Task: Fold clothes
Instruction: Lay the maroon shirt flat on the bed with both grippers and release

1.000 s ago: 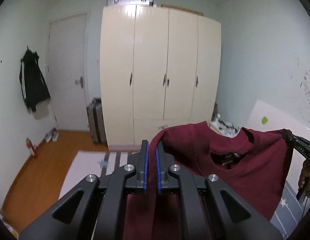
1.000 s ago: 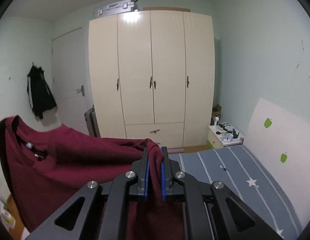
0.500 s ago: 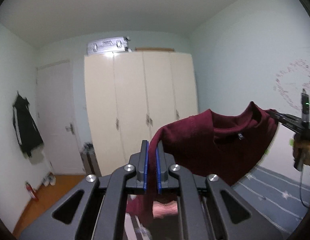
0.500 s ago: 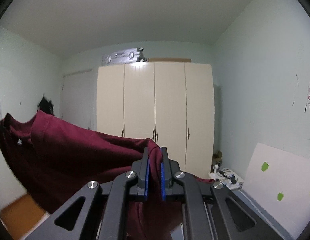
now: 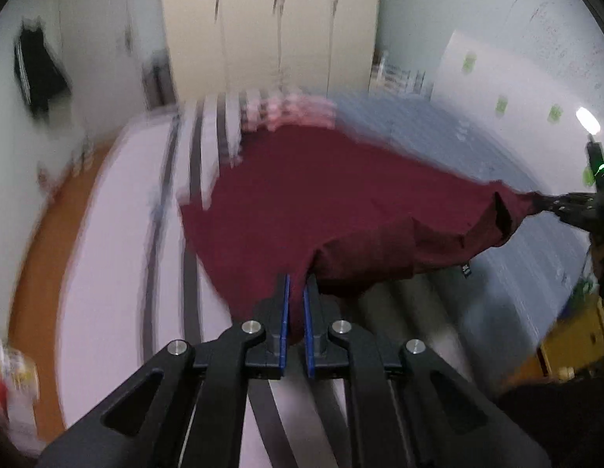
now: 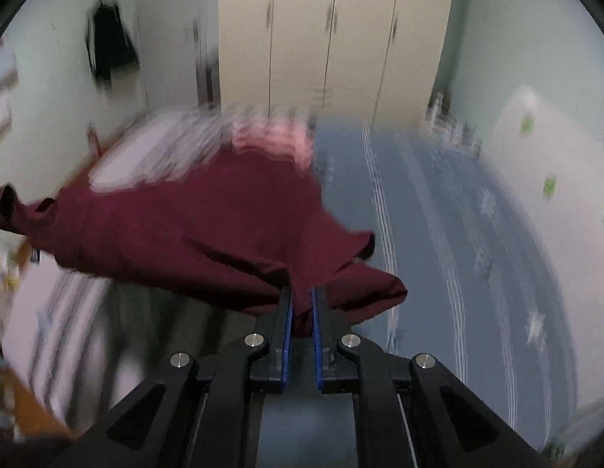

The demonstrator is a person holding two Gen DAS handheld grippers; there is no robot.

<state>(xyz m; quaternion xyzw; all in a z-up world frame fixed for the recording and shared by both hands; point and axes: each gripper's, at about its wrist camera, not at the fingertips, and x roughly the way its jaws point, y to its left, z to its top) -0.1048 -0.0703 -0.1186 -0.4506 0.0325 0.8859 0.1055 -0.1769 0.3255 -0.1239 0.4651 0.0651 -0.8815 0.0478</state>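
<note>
A dark red sweatshirt (image 5: 325, 195) is stretched out flat in the air above the bed, held at its two shoulders. My left gripper (image 5: 296, 284) is shut on one shoulder, with red cloth pinched between its blue pads. My right gripper (image 6: 301, 296) is shut on the other shoulder of the sweatshirt (image 6: 192, 226) in the same way. In the left wrist view the right gripper (image 5: 567, 204) shows at the far right, pulling the cloth taut. Both views are blurred by fast motion.
The bed (image 6: 430, 234) has a blue-grey starred cover on the right and a pale striped cover (image 5: 118, 234) on the left. A pink garment (image 6: 270, 136) lies at the far end. A cream wardrobe (image 6: 333, 31) stands behind, and a white headboard (image 6: 551, 179) at the right.
Both grippers have swung down sharply from pointing at the wardrobe and ceiling to pointing at the bed. The sweatshirt went from hanging to billowing out flat above the bed.
</note>
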